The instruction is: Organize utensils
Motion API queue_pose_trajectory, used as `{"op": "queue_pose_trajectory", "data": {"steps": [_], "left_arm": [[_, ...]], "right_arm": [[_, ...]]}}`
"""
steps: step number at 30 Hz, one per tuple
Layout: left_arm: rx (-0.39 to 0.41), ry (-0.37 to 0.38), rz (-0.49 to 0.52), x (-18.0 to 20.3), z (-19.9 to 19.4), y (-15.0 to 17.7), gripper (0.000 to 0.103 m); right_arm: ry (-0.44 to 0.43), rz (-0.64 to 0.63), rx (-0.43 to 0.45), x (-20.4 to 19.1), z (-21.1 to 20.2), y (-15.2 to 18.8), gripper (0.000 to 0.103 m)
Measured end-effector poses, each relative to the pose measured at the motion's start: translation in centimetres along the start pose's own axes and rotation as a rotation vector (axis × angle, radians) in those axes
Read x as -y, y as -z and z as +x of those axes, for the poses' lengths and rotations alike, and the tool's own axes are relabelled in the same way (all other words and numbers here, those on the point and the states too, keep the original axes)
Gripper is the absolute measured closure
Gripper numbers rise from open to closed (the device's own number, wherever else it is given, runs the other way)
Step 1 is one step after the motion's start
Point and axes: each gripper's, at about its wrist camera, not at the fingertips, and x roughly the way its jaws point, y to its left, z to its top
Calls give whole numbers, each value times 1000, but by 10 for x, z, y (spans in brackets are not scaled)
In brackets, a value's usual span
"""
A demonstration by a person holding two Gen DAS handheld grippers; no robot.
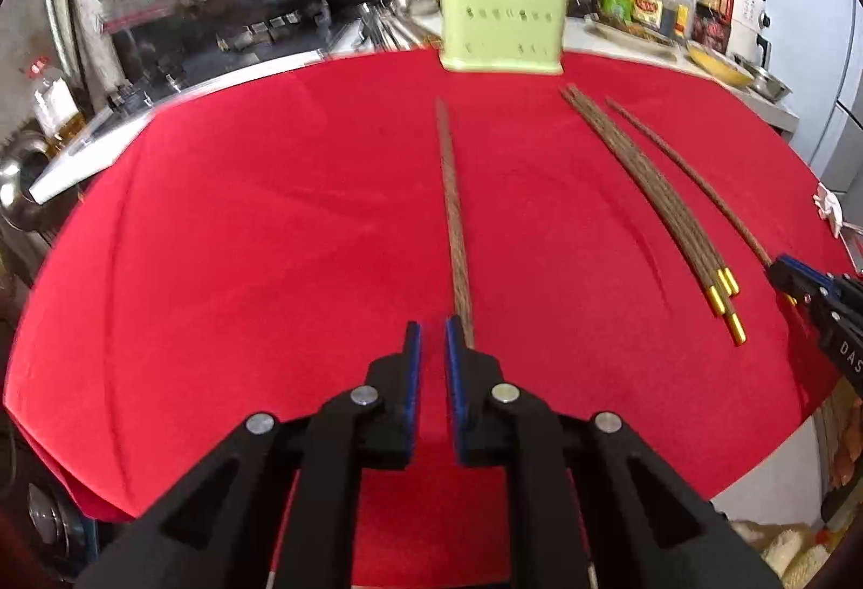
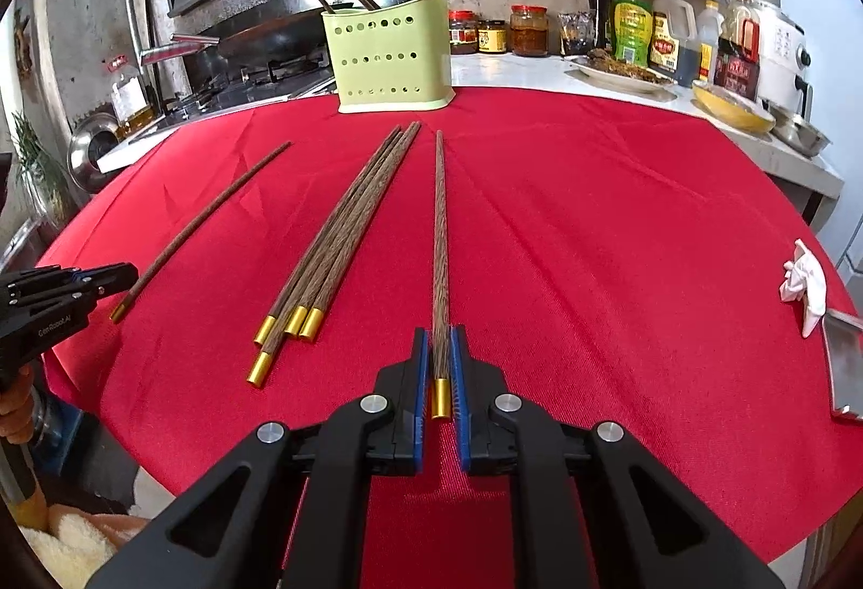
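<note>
Brown wooden chopsticks with gold caps lie on a red cloth (image 2: 593, 238). A light green perforated holder (image 2: 389, 52) stands at the cloth's far edge with several chopsticks upright in it; it also shows in the left wrist view (image 1: 502, 11). My right gripper (image 2: 441, 335) is shut on one chopstick (image 2: 439, 233) near its gold end. A bundle of several chopsticks (image 2: 340, 238) lies to its left. A single chopstick (image 2: 205, 222) lies further left, and my left gripper (image 2: 108, 276) hovers by its gold end. In the left wrist view my left gripper (image 1: 432, 335) has a narrow gap between its jaws, and that chopstick (image 1: 453, 211) lies just right of its fingertips, not gripped.
A counter behind the cloth holds sauce bottles (image 2: 634, 22), jars, a plate, a yellow bowl (image 2: 733, 106) and a white appliance. A stove with a wok is at back left. A crumpled white tissue (image 2: 806, 284) and a metal tray (image 2: 844, 373) lie at the right edge.
</note>
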Motion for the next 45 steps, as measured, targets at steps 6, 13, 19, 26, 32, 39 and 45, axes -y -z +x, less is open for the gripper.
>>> {"op": "queue_pose_trajectory", "data": {"steps": [6, 13, 19, 26, 32, 39, 45], "left_arm": [[3, -3, 12, 4, 3, 0, 92], [-11, 110, -86, -3, -8, 1, 88], [13, 122, -73, 8, -17, -5, 70], [-29, 86, -6, 27, -4, 0, 84], [-4, -13, 48, 34, -5, 4, 95], [4, 4, 26, 21, -11, 9, 96], [50, 27, 3, 13, -23, 3, 96]], "right_arm": [[15, -5, 17, -2, 0, 3, 93], [0, 10, 21, 0, -4, 5, 89], [6, 7, 18, -1, -4, 5, 88], [20, 0, 25, -4, -7, 8, 89], [37, -6, 45, -6, -7, 9, 88], [43, -8, 58, -6, -8, 10, 91], [28, 0, 74, -5, -14, 8, 96]]}}
